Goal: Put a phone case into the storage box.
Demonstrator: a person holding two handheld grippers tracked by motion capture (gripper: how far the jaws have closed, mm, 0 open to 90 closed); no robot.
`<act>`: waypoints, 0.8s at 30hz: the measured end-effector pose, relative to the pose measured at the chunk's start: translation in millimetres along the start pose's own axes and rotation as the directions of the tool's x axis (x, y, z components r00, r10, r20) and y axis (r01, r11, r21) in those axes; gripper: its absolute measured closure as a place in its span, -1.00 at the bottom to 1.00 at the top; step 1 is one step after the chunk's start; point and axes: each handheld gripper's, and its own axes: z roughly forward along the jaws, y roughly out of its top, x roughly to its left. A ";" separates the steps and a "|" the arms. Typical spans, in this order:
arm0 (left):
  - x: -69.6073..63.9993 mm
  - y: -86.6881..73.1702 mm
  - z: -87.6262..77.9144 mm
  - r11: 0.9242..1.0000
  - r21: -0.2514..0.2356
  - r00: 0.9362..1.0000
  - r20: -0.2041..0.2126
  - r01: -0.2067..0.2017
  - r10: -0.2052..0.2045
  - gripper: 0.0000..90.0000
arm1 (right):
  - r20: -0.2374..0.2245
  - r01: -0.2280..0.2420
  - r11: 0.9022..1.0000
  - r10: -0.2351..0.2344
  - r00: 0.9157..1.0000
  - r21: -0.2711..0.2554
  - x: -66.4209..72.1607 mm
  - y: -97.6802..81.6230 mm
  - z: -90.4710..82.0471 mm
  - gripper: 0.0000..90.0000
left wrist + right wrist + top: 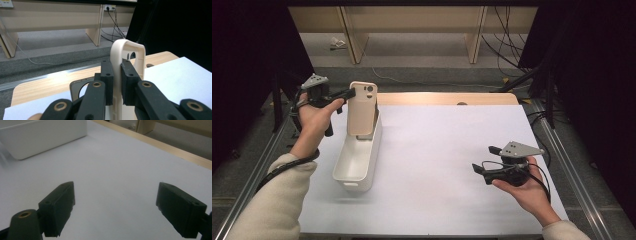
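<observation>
L gripper (116, 75) jaws pinch the thin edge of a beige phone case (362, 107), upright w/ its lower end in the white bin (357, 165); prob light, slick, bendy, so grip mid-edge; R gripper (115, 207) spread, idle.

Setting: a lab-type recording station. The table (452, 150) carries a white sheet over a wooden top and is edged by aluminium rails (569, 165). Black curtains (592, 60) screen both sides. Loose cables (504, 42) run across grey carpet to a wall socket (110, 8) beneath plain wooden benches (412, 25).
</observation>
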 end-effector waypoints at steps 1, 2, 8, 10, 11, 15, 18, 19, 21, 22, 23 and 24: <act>1.1 -0.7 0.9 1.000 0.004 1.000 -0.002 -0.005 0.005 0.82 | 0.001 0.000 1.000 0.000 1.000 -0.001 0.0 0.1 -0.1 -0.64; 1.7 -1.1 1.5 1.000 0.006 1.000 -0.004 -0.008 0.009 0.82 | 0.001 0.000 1.000 0.000 1.000 0.001 0.0 0.2 -0.5 -0.64; 5.5 -4.3 5.5 1.000 0.013 1.000 -0.011 -0.010 0.011 0.82 | -0.002 -0.001 1.000 0.001 1.000 0.000 0.0 -0.1 0.2 -0.64; 6.0 -5.0 6.8 1.000 0.016 1.000 -0.013 -0.015 0.015 0.82 | -0.003 -0.002 1.000 0.002 1.000 0.000 0.2 0.0 0.1 -0.64; 5.9 -5.4 7.6 1.000 0.018 1.000 -0.014 -0.019 0.019 0.82 | -0.002 -0.001 1.000 0.001 1.000 -0.001 0.1 0.0 0.1 -0.64; 7.1 -7.6 11.4 0.999 0.027 0.999 -0.020 -0.024 0.025 0.82 | -0.003 -0.002 1.000 0.002 1.000 -0.001 -0.3 -0.2 0.1 -0.64; 8.1 -10.1 14.8 0.999 0.030 1.000 -0.023 -0.018 0.019 0.82 | -0.004 -0.001 1.000 0.001 1.000 0.002 -0.3 -0.2 0.0 -0.64; 8.2 -11.1 15.9 0.999 0.034 1.000 -0.024 -0.019 0.020 0.82 | -0.004 -0.001 1.000 0.001 1.000 0.002 -0.3 -0.3 0.0 -0.64; 8.3 -13.2 18.0 0.999 0.042 0.999 -0.028 -0.024 0.025 0.82 | -0.003 -0.003 1.000 0.003 1.000 0.001 -0.5 -0.4 -0.2 -0.64; 8.6 -14.2 18.7 0.999 0.043 0.999 -0.029 -0.025 0.026 0.82 | -0.004 -0.004 1.000 0.004 1.000 -0.001 -0.6 -0.4 -0.1 -0.64; 9.0 -15.1 19.5 0.999 0.042 0.999 -0.028 -0.021 0.022 0.82 | -0.005 -0.004 1.000 0.004 1.000 -0.001 -0.6 -0.4 -0.1 -0.64; 9.3 -15.8 19.9 0.999 0.042 0.999 -0.028 -0.018 0.019 0.82 | -0.005 -0.003 1.000 0.003 1.000 0.000 -0.5 -0.4 -0.1 -0.64</act>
